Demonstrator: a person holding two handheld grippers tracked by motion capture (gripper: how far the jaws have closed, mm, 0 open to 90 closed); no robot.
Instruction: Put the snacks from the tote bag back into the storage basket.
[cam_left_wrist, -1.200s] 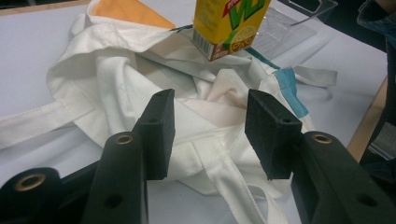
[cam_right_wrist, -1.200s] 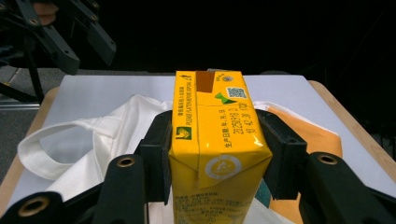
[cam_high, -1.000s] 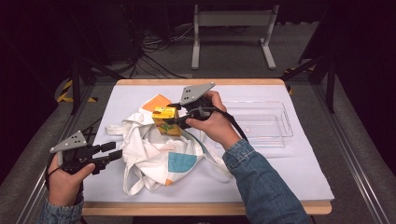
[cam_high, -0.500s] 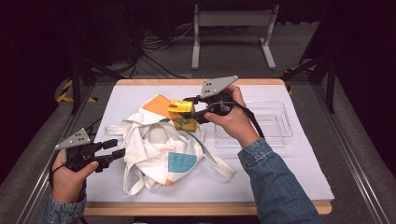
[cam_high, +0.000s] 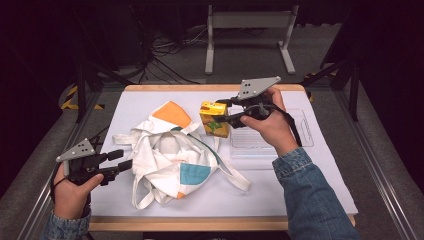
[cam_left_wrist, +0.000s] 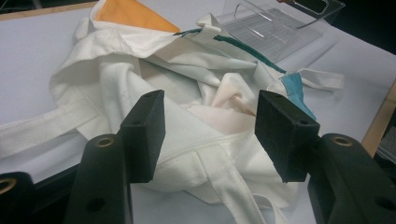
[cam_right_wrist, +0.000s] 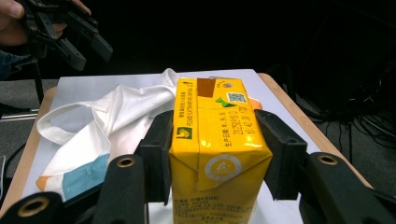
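Item 1: yellow drink carton. Held upright above the worktop, toward its far edge, between the cloth bag and the clear tray. In the right gripper view the carton stands between the two black jaws, both pads pressed flat on its side faces.

Item 2: right gripper. Held in the person's right hand, pointing toward the worktop's left edge. Jaws clamped on the yellow drink carton.

Item 3: white cloth bag. Lies crumpled on the worktop, left of centre, with an orange patch toward the far edge and a blue patch toward the near edge. Its straps trail out toward the left edge and the near right. In the left gripper view the bag lies just beyond the jaw tips.

Item 4: left gripper. Held in the left hand at the worktop's near left corner, pointing toward the bag. Jaws apart, having just been opening, with nothing pinched between the pads.

Item 5: clear plastic tray. Rests on the worktop toward the right edge, under the right hand.
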